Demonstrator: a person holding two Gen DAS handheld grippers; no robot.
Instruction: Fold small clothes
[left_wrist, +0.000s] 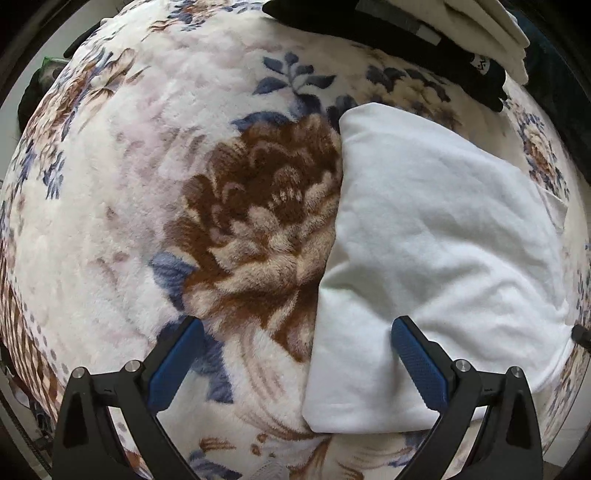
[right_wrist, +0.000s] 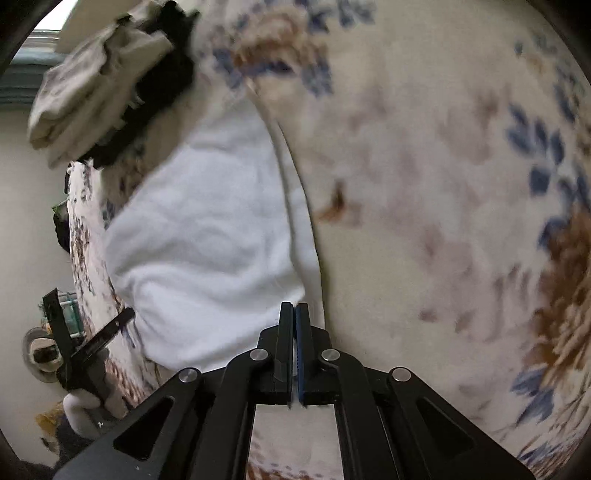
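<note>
Left tool (left_wrist: 297, 332): nearest the lens, released, blue pads spread wide. Its right finger lies over the near part of the white cloth; its left finger sits over the blanket.
White cloth (left_wrist: 436, 258): folded into a flat, roughly rectangular pad, lying on the blanket ahead and right of the left tool. Left edge straight; surface lightly creased.
Blanket (left_wrist: 147, 177): plush, cream, with a large brown flower just left of the cloth and blue leaves around it.
Pile (left_wrist: 443, 40): black garment with a cream one on top, far ahead and right of the left tool, past the cloth's far end, apart from it.
Right tool (right_wrist: 295, 314): clenched, fingers pressed together, nothing visible between them. Tips sit at the cloth's (right_wrist: 207, 240) near right corner; cannot tell whether they touch it.
Right view, cloth: ahead and left of the right tool, hem band along its right edge.
Right view, pile (right_wrist: 110, 85): far ahead, left.
Right view, left tool (right_wrist: 110, 326): one finger showing at the cloth's left edge, far left of the right tool; frame blurred.
</note>
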